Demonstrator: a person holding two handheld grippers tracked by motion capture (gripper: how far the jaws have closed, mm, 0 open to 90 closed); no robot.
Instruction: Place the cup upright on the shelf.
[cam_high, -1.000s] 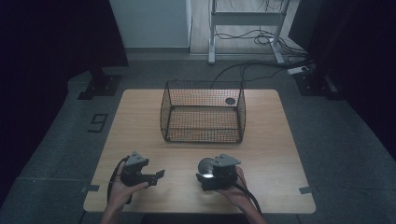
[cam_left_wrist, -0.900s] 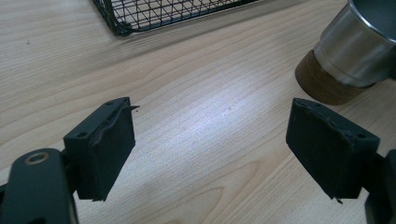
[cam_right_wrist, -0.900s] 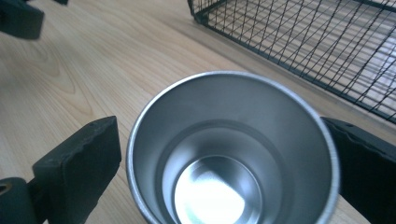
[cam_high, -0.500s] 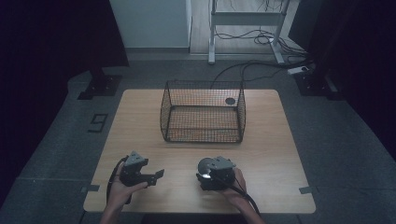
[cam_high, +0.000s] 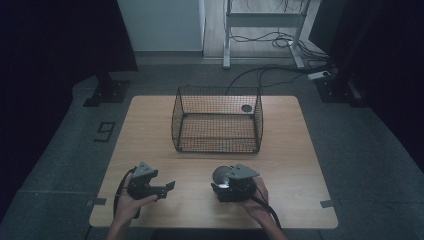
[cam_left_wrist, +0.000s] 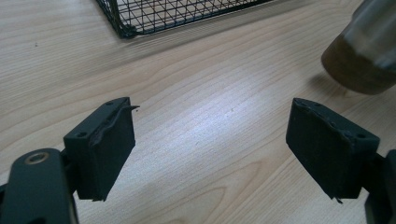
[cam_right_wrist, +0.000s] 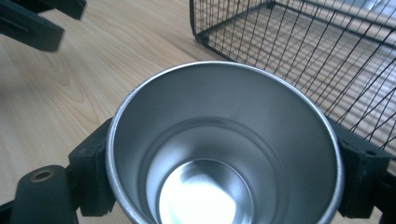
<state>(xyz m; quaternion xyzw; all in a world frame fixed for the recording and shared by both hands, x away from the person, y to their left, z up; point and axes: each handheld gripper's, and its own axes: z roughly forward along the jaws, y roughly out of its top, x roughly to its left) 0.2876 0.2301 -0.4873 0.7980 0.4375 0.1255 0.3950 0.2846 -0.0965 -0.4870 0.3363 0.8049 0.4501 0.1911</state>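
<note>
In the high view the metal cup (cam_high: 221, 175) is largely covered by the right gripper (cam_high: 226, 186) and the hand behind it, so only part of its rim and pale inside show at the near middle of the wooden table (cam_high: 150, 130). The right gripper view cuts off the cup (cam_right_wrist: 224, 149) at the bottom edge and hides its outer wall; what can be seen is its open mouth and a bare, shiny floor with nothing in it. That gripper's jaws have just been closing, and its two black pads (cam_right_wrist: 91, 175) now press against the cup's sides, one on each flank, pinching it. In the left gripper view the cup (cam_left_wrist: 364, 51) appears blurred and cropped in the upper right corner, well clear of the left gripper (cam_left_wrist: 210, 149), whose pads (cam_left_wrist: 105, 149) stand spread wide over bare wood with nothing between them. In the high view the left gripper (cam_high: 162, 189) sits near the table's front left, held in a hand, apart from the right one. The wire basket (cam_high: 217, 145) stands toward the far middle of the table, beyond the cup; its mesh floor looks empty. A small dark round thing (cam_high: 246, 108) shows at its far right corner, but whether it lies inside or behind the mesh cannot be told.
</note>
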